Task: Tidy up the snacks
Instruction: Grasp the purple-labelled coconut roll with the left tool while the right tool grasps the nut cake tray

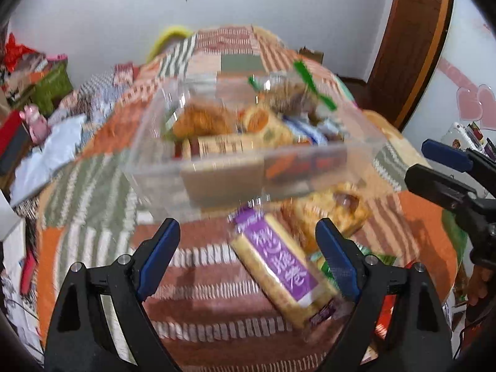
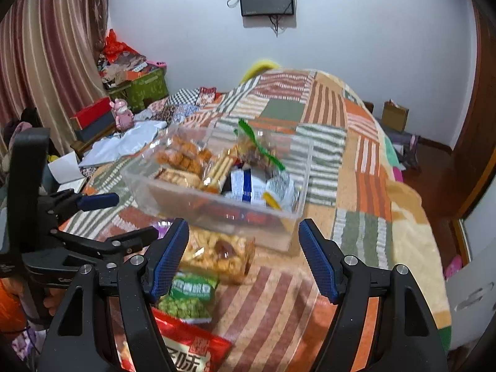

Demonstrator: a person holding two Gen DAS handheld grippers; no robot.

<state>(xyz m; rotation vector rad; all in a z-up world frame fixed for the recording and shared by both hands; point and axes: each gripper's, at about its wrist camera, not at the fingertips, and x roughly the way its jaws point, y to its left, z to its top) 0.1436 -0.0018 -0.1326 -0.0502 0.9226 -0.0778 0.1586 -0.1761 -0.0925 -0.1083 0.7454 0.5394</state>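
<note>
Many snacks already sit in the clear box (image 1: 217, 167), but the purple pack (image 1: 279, 266), nut bar (image 2: 217, 254), green bag (image 2: 192, 294) and red bag (image 2: 192, 350) wait on the blanket (image 2: 356, 241), and the left gripper (image 1: 248, 251) and right gripper (image 2: 245, 257) are both open and hold nothing.

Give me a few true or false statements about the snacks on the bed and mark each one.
1. The clear bin already holds snacks. True.
2. The purple-labelled pack lies inside the bin. False: it lies on the blanket, in front of the bin.
3. The left gripper holds nothing. True.
4. The green pea packet is gripped by the right gripper. False: it lies loose on the blanket.
</note>
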